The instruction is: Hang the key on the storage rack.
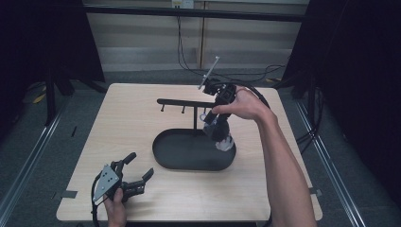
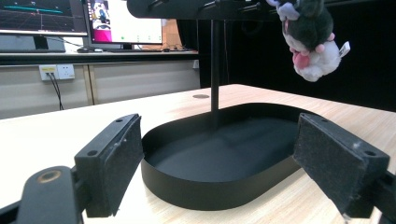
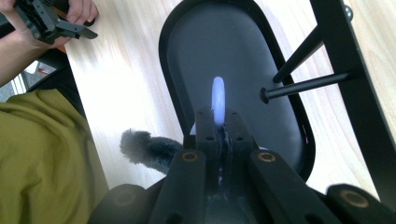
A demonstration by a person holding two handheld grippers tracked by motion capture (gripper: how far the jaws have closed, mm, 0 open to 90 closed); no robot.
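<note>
A black oval tray sits mid-table with a T-shaped hanger stand rising from it. My right gripper is tilted down beside the right end of the bar, shut on the pale ring of a grey and white plush toy, which dangles over the tray's right end. In the right gripper view the ring sits just left of a black peg, apart from it. My left gripper rests open at the table's front left and holds nothing. Through its wide jaws I see the tray and the hanging plush.
The stand's post rises at the tray's back edge. Two more short pegs hang under the left part of the bar. Bare wooden table surrounds the tray. Cables trail behind the table, and monitors stand on a desk beyond.
</note>
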